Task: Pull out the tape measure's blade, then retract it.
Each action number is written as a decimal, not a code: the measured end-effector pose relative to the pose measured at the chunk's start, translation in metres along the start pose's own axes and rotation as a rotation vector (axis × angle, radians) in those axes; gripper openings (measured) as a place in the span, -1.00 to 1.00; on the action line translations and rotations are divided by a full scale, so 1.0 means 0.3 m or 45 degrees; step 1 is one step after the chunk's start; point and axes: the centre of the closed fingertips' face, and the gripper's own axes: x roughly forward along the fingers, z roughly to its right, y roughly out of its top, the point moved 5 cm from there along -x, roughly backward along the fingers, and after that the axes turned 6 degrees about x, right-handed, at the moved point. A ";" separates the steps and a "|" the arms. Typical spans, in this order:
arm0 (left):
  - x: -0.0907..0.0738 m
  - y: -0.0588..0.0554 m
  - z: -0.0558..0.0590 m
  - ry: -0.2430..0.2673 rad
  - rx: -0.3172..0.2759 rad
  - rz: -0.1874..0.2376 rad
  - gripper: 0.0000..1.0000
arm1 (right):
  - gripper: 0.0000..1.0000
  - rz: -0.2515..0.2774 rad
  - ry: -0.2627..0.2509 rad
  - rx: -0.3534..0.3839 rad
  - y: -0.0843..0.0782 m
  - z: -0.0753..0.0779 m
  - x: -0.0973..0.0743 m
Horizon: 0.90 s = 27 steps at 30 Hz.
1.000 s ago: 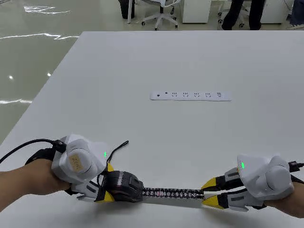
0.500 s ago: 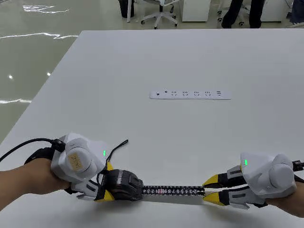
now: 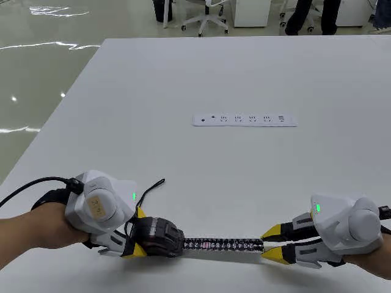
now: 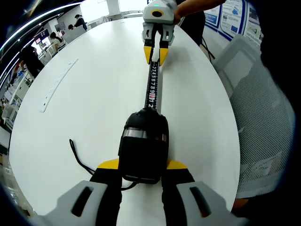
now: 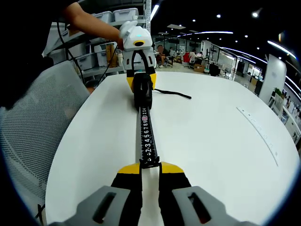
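A black tape measure (image 3: 157,237) lies near the table's front edge, and my left gripper (image 3: 146,234) is shut on its body. Its dark numbered blade (image 3: 223,245) runs out to the right, just above the white table (image 3: 201,73). My right gripper (image 3: 266,244) is shut on the blade's tip. In the left gripper view the tape measure (image 4: 143,146) sits between my yellow fingertips (image 4: 110,165), with the blade (image 4: 153,87) reaching to the right gripper (image 4: 156,51). In the right gripper view the blade (image 5: 146,132) leads from my right gripper (image 5: 150,168) back to the tape measure (image 5: 142,88).
A white power strip (image 3: 244,120) lies flat at mid-table. The tape measure's black wrist strap (image 3: 153,188) trails on the table behind the left gripper. A grey mesh chair (image 4: 263,117) stands by the table's near edge. Office chairs and a person stand beyond the far end.
My right gripper has edged a little to the right, drawing the blade slightly further out. The left gripper and the tape measure's body have stayed put.
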 end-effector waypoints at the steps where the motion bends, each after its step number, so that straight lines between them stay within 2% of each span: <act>1: 0.000 0.000 0.000 0.000 0.000 0.000 -0.46 | -0.79 0.001 0.001 0.002 0.000 0.000 0.000; 27: 0.005 0.007 0.001 -0.002 0.001 -0.008 -0.46 | -0.80 -0.007 -0.005 -0.001 -0.035 0.008 -0.030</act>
